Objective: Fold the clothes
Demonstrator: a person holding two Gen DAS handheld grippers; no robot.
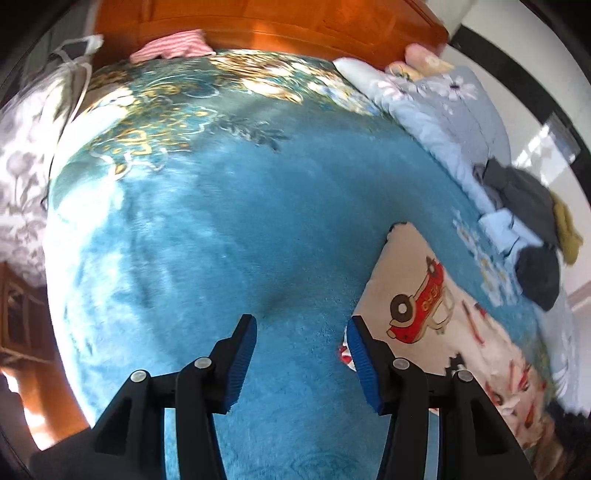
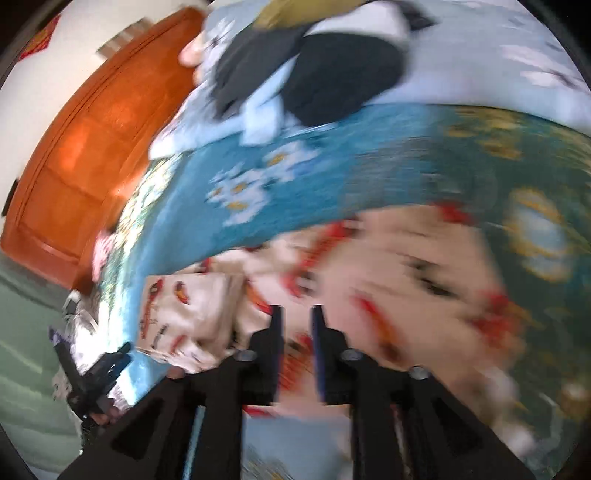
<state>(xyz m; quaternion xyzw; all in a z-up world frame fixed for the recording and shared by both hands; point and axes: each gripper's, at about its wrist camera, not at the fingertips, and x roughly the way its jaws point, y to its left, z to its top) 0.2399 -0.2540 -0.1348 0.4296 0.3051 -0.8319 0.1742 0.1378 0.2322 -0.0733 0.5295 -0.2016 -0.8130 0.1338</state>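
Observation:
A cream garment printed with red cars (image 1: 424, 295) lies on the blue plush blanket (image 1: 221, 221) at the right. My left gripper (image 1: 301, 325) hangs open over the bare blanket with nothing between its fingers. Its right finger (image 1: 364, 354) stands at the garment's left edge. In the blurred right wrist view the same garment (image 2: 406, 277) spreads under my right gripper (image 2: 297, 317). Those jaws stand a narrow gap apart, and the cloth shows through the gap below them. The left gripper (image 2: 92, 373) appears there at the lower left, beside a folded part of the garment (image 2: 184, 314).
A pile of dark and light-blue clothes (image 1: 524, 206) (image 2: 332, 74) sits on a pale floral quilt (image 1: 443, 110) along the bed's right side. A pink striped garment (image 1: 173, 46) lies by the wooden headboard (image 1: 258, 26). A grey floral pillow (image 1: 22, 166) is at the left.

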